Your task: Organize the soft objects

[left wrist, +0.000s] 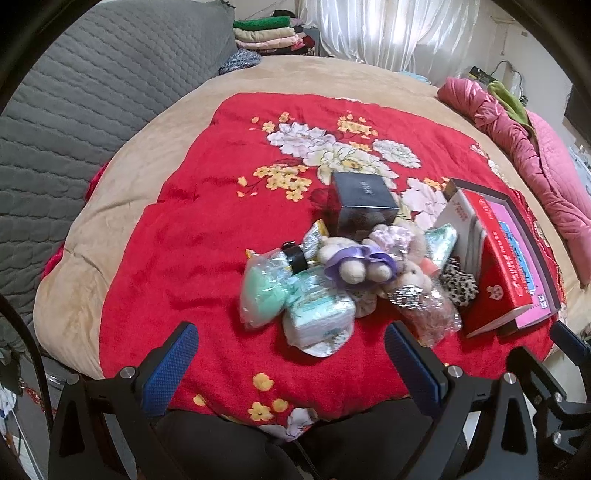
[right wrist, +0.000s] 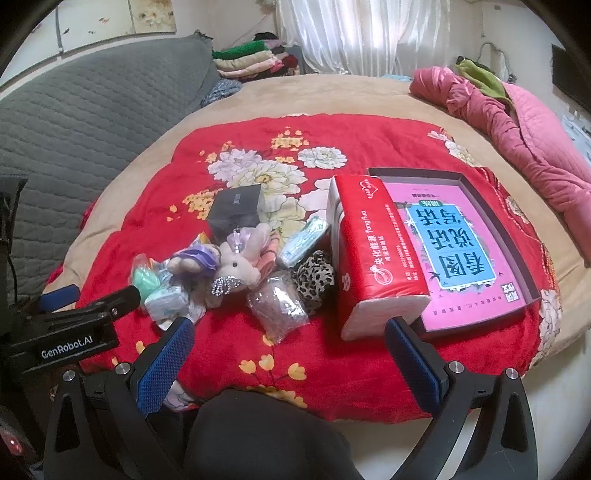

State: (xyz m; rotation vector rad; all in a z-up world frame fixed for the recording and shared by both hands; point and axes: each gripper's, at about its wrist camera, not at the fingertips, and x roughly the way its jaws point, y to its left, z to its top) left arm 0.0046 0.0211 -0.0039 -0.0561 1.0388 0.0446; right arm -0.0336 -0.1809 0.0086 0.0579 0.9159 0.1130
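Note:
A heap of soft things lies on the red flowered blanket (left wrist: pixel 207 229): a plush toy with purple ribbon (left wrist: pixel 354 258) (right wrist: pixel 221 262), mint tissue packs (left wrist: pixel 317 314) (right wrist: pixel 164 301), a green bagged item (left wrist: pixel 262 295), a leopard-print scrunchie (left wrist: pixel 460 284) (right wrist: pixel 314 277) and a clear bag (right wrist: pixel 277 306). A red tissue pack (right wrist: pixel 373 254) leans on a flat box holding a pink book (right wrist: pixel 461 243). My left gripper (left wrist: pixel 291 354) hovers open just short of the mint packs. My right gripper (right wrist: pixel 288 347) hangs open near the blanket's front edge, before the clear bag and red pack.
A dark cube box (left wrist: pixel 364 203) (right wrist: pixel 236 214) stands behind the heap. A grey quilted cover (left wrist: pixel 74 110) fills the left. A pink quilt (right wrist: pixel 517 122) lies at right, folded clothes (left wrist: pixel 266 35) at the back. The left gripper's body (right wrist: pixel 66 325) shows in the right wrist view.

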